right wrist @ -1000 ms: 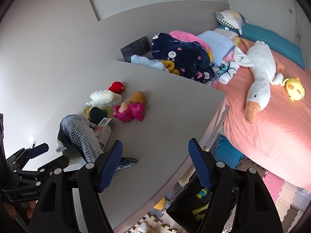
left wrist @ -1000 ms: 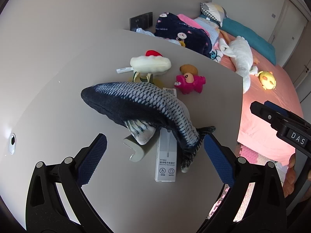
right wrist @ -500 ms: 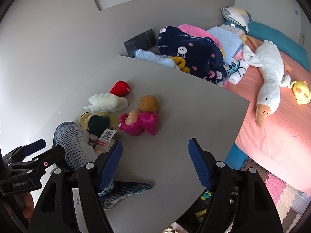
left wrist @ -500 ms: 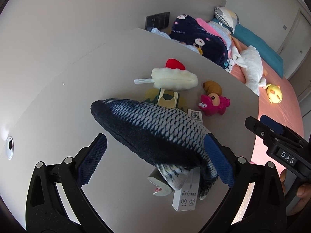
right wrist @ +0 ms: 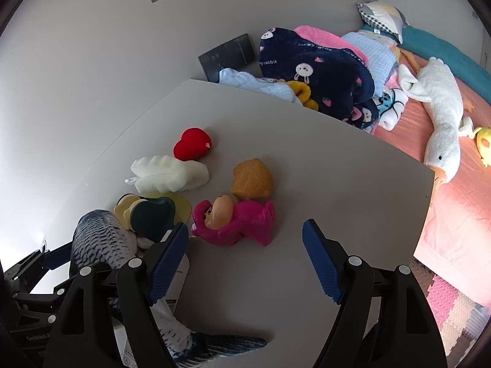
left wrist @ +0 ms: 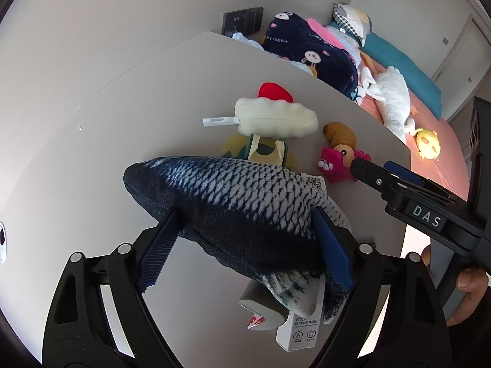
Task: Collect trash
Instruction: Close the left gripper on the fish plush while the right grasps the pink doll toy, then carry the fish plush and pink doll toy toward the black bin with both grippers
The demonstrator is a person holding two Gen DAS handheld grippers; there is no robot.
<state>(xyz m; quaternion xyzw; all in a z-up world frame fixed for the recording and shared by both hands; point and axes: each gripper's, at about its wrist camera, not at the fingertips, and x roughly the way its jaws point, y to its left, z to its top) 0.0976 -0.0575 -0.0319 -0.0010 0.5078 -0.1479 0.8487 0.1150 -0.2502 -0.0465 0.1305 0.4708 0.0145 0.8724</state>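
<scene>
- The step in hand looks to me like a grab at the plush fish (left wrist: 233,202), which lies near the worktop's (left wrist: 129,116) front edge, draped over a white box (left wrist: 302,328) and a grey roll (left wrist: 260,303) of what may be tape.
- The left gripper (left wrist: 245,251) is closing round the fish's body; its blue pads (left wrist: 159,251) sit against the flanks on both sides, though I can't tell how firmly they press yet.
- The right gripper (right wrist: 245,260) is spreading wider and has nothing between its pads, only bare worktop; it hovers just short of the pink bear toy (right wrist: 236,220).
- Further toward the wall lie a cream plush (right wrist: 168,173), a red heart (right wrist: 192,143), a brown cushion-like toy (right wrist: 253,179) and a dark green and yellow piece (right wrist: 150,211), all clustered on the worktop's left half.
- Which of these counts as trash is my guess: the box and the roll under the fish seem likeliest.
- Next, I'd say, the left gripper must finish clamping and lift the fish clear without dragging the box along.
- The right gripper would then have room to drop onto the box or the roll.
</scene>
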